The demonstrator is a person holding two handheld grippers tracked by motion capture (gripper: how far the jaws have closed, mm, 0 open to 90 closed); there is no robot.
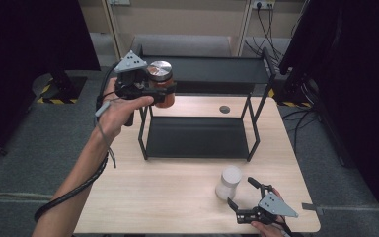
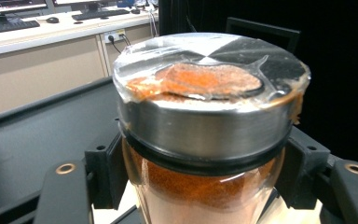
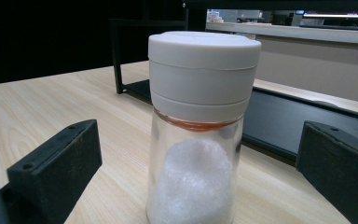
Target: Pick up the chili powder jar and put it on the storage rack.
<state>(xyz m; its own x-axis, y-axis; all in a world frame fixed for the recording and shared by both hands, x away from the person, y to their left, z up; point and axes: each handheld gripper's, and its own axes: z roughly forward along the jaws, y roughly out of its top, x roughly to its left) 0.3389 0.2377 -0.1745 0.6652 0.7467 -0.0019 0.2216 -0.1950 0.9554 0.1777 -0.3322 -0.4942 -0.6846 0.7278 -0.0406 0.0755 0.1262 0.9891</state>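
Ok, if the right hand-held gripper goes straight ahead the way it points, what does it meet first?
Probably the white-capped jar, standing upright on the table just beyond the open right hand-held gripper; the black rack lies farther back.

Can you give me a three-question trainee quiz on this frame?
1. True or false: the left hand-held gripper is shut on the orange spice jar.
2. The white-lidded jar stands: A on the table, B on the black rack.
3. What state are the right hand-held gripper jaws in?

Key: 1 true; 2 A; 3 open, on either side of the white-lidded jar without touching it.
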